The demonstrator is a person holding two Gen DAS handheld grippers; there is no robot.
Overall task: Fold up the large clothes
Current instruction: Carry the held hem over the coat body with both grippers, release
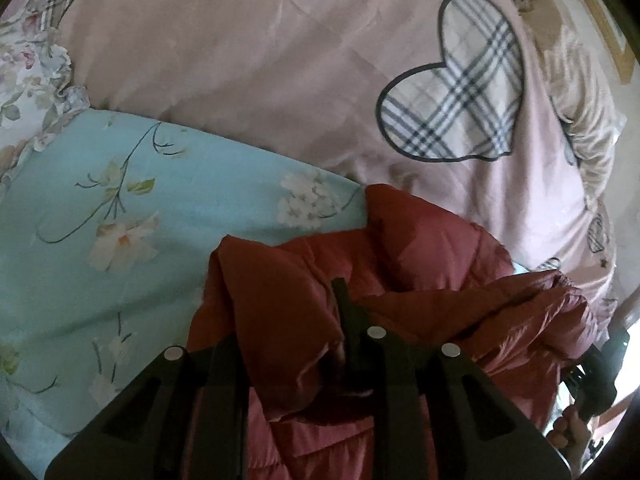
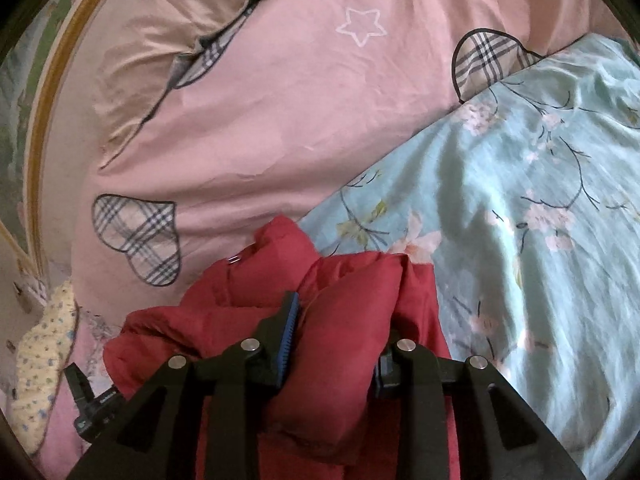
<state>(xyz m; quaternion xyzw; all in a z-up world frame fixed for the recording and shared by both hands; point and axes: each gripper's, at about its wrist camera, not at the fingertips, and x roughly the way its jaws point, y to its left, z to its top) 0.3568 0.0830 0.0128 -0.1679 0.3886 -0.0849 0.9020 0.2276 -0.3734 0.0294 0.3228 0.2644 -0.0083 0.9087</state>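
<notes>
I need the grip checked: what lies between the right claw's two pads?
A puffy fold of the red jacket fills the right claw, pressed by both pads, seen in the right wrist view.

Dim, soft light; slight motion blur; fisheye bending, dark corners.

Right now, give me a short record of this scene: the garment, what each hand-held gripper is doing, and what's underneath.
garment: red padded jacket, bunched up, not yet folded flat
left hand-held gripper: shut on a fold of the jacket
right hand-held gripper: shut on a thick puffy fold, blue pads pressing it
surface: light blue floral sheet
behind: pink quilt with plaid heart patches
</notes>
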